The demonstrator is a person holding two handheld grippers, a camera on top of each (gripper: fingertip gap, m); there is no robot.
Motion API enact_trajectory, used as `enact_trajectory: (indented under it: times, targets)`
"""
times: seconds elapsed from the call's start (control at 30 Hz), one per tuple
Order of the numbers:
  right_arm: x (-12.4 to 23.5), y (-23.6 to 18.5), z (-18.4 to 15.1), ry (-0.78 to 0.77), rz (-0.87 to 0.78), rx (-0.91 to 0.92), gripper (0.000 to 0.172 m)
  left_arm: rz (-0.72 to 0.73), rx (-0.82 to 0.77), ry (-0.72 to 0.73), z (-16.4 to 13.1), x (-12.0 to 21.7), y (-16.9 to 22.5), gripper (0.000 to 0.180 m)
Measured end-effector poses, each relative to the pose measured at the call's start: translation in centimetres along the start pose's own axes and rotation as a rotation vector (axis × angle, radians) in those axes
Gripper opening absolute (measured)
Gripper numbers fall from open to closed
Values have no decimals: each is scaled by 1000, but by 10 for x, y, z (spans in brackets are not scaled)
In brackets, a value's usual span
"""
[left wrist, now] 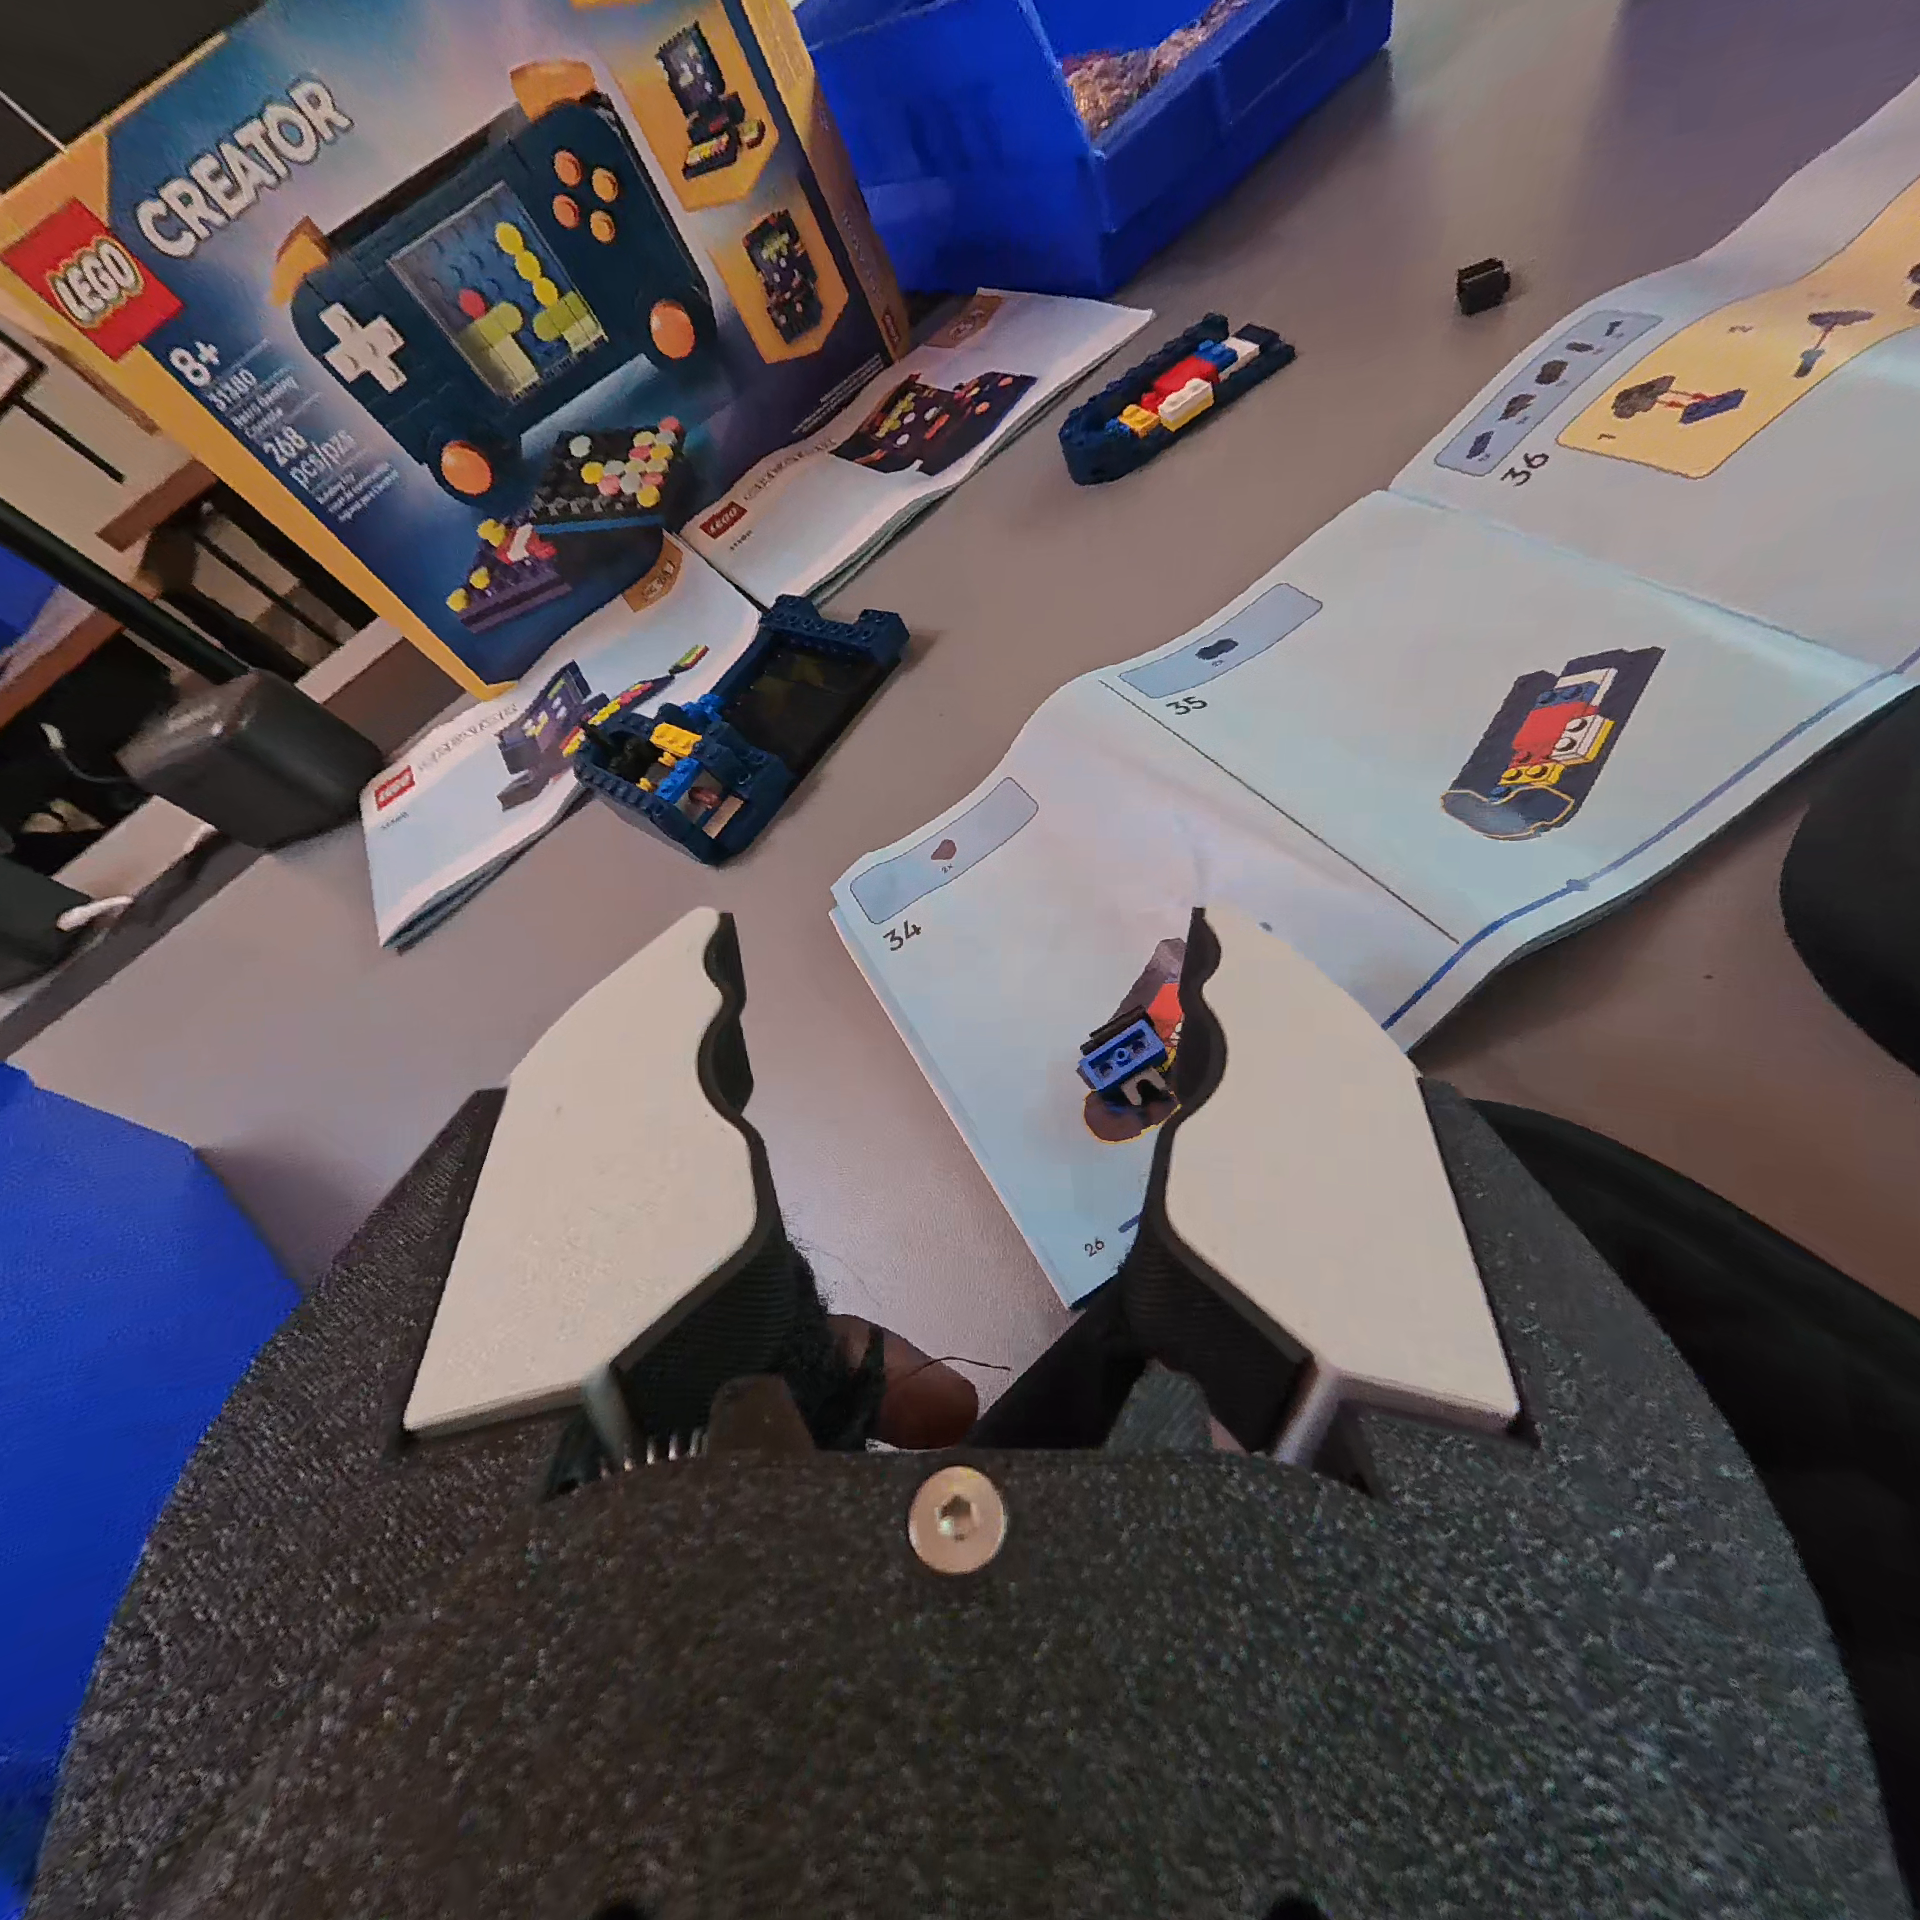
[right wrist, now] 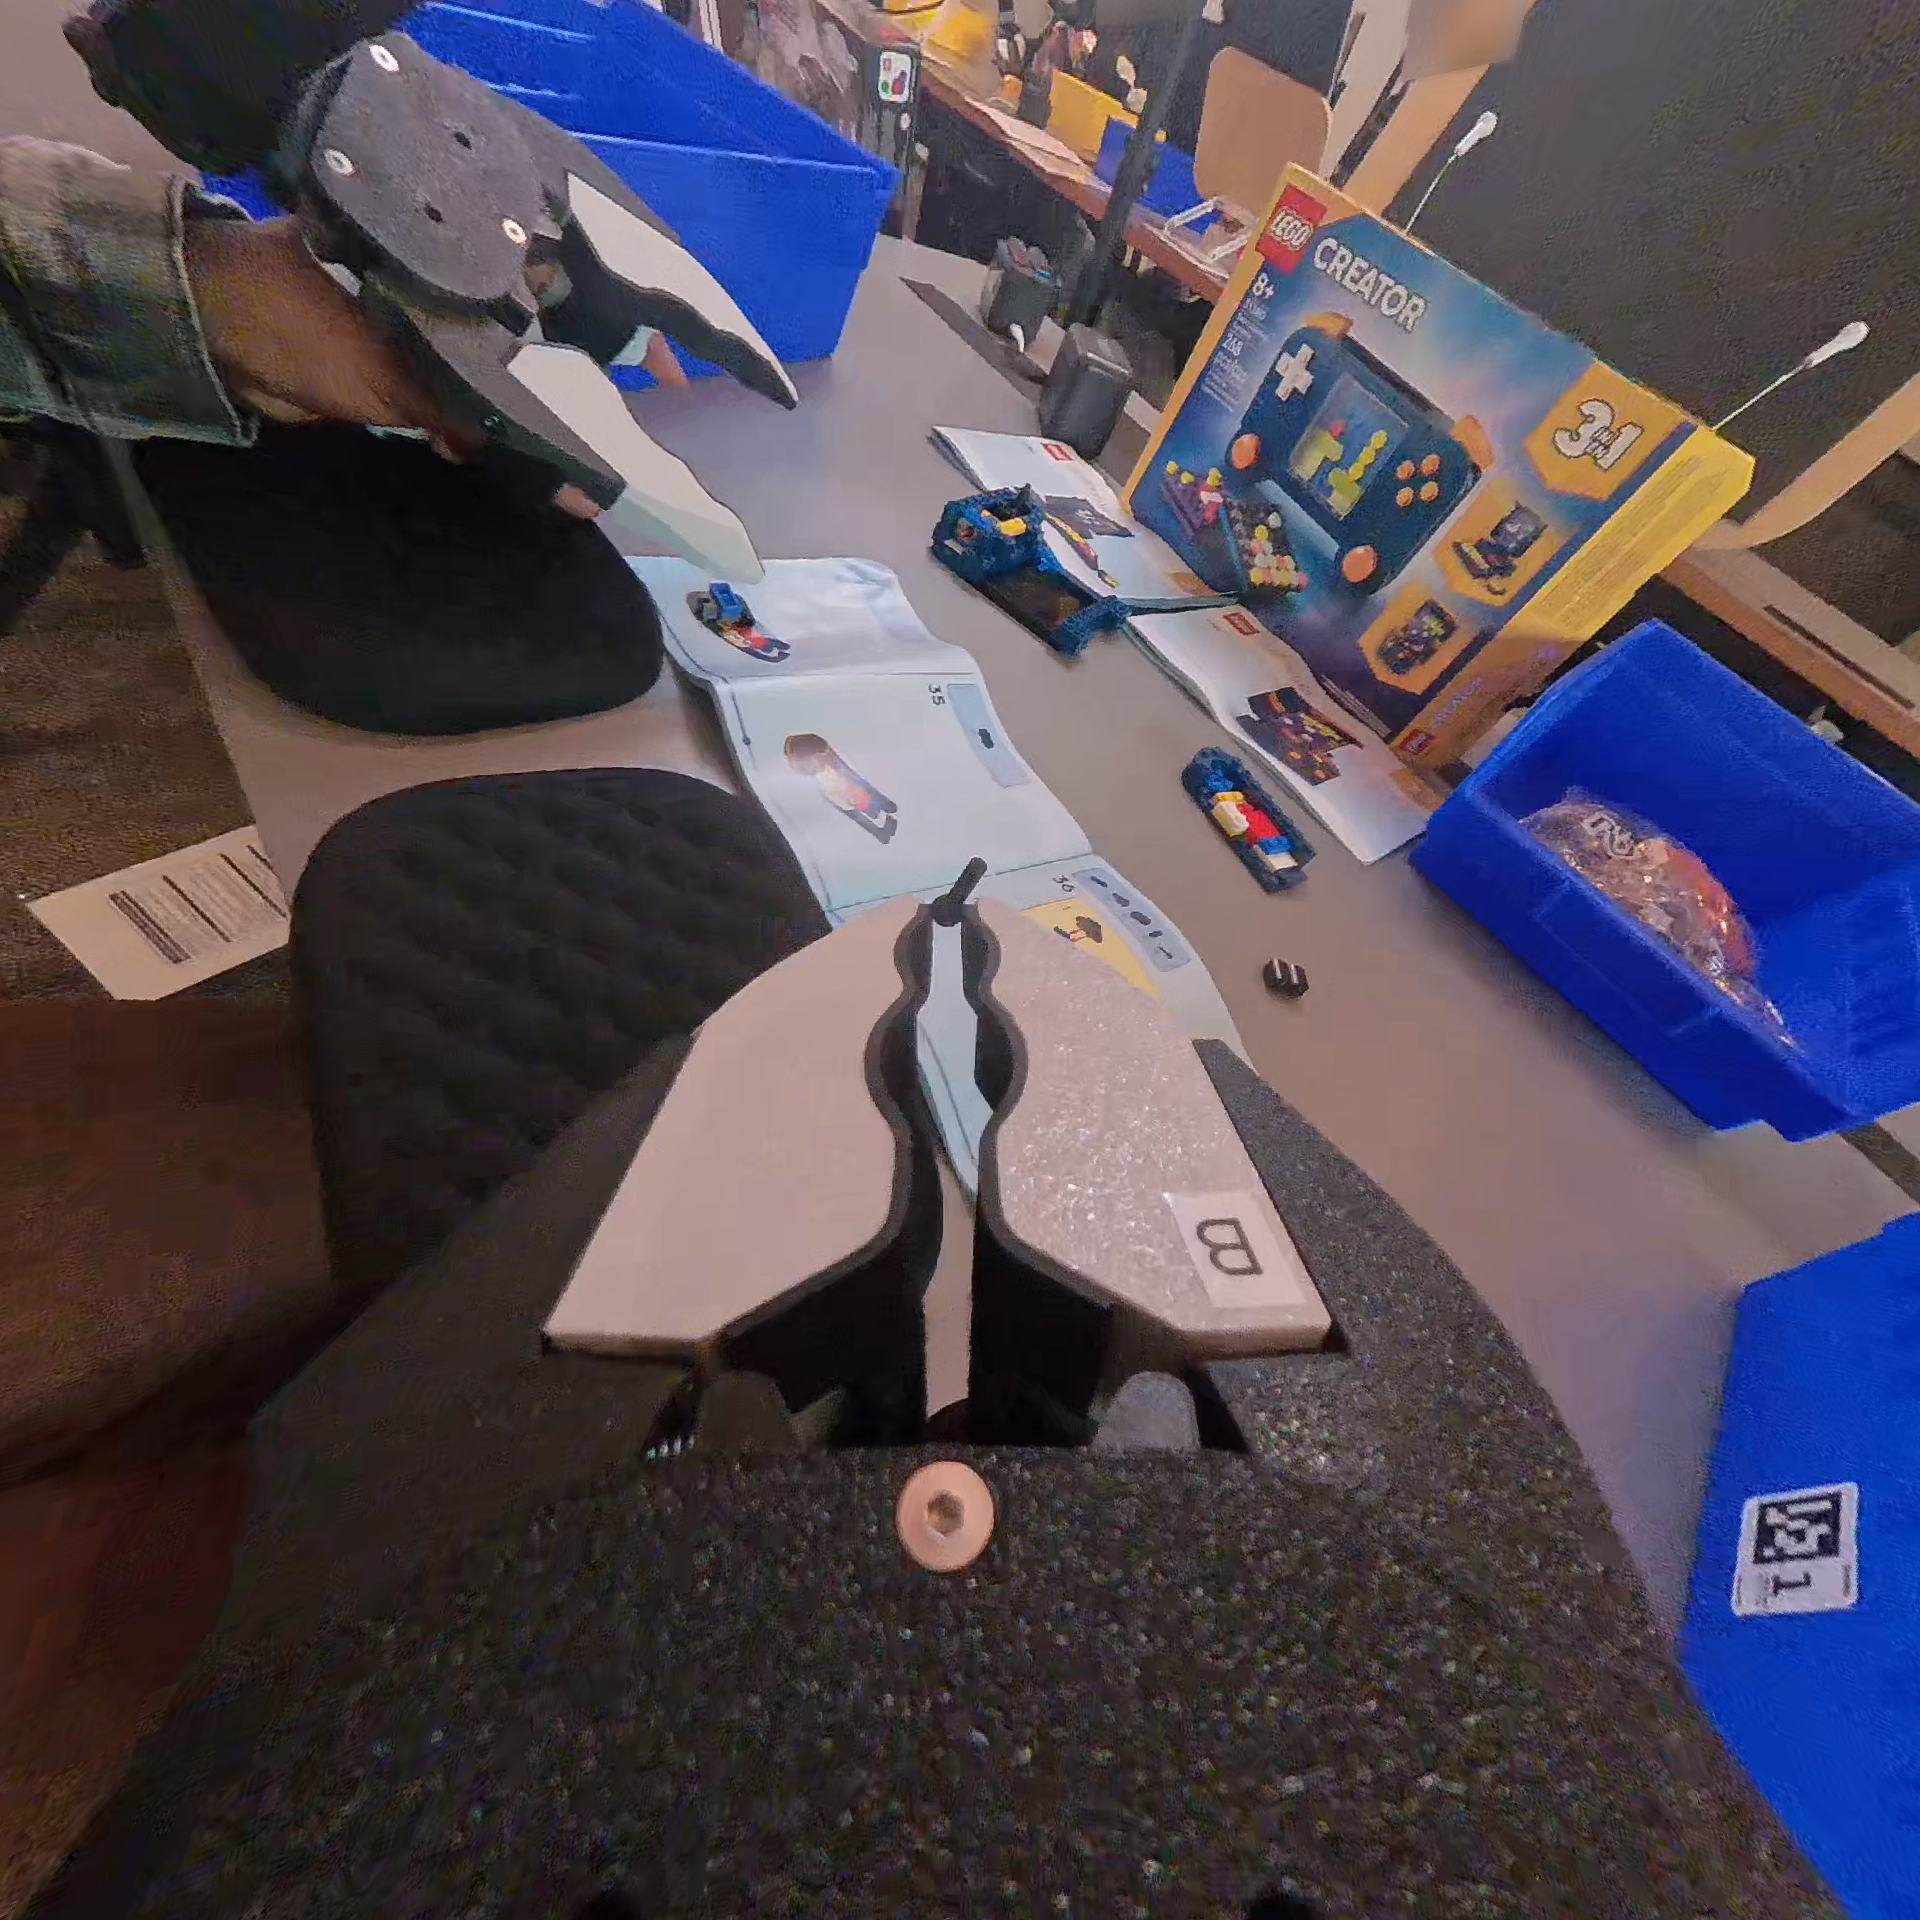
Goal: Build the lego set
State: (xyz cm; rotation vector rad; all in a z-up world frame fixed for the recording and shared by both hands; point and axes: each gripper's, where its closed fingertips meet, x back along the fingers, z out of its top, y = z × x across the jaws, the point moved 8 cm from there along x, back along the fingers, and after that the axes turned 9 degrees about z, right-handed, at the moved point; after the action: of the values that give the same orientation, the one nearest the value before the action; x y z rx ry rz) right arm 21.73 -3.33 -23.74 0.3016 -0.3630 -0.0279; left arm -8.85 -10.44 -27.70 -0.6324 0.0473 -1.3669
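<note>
A small black pin (right wrist: 958, 902) sticks up, tilted, pinched between the right gripper's (right wrist: 951, 920) tips.

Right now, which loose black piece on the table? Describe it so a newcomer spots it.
Find the blue bin holding a clear bag. On bare grey table between it and the open instruction booklet sits the small black piece, alone, unlike the multicoloured brick builds further back.

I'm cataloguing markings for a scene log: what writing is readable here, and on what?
I don't quote writing; these bear it.
Brick-set box: logo, words, numbers.
Open instruction booklet: step numbers.
Closed booklets: logo, blurred print.
White sticker on right gripper: one letter.
Tag on blue bin: code, digit.
Paper sheet: barcode, blurred.
</note>
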Motion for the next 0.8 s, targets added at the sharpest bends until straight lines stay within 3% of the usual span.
enact_trajectory:
  times: [0.13,0.33,0.57,0.8]
  targets:
    - [-19,25,-2,9,47,-54,5,1,63,0,-1,0,-5,76]
    - [-20,39,32,25,53,60,5,-64,172,-68,-3,-7,-13,82]
    - [-9,-14,13,93,-54,95,5,-135,146,12,1,1,-10,75]
    - [-9,-49,-1,-38,-99,180,5,-141,135,48,8,5,-9,69]
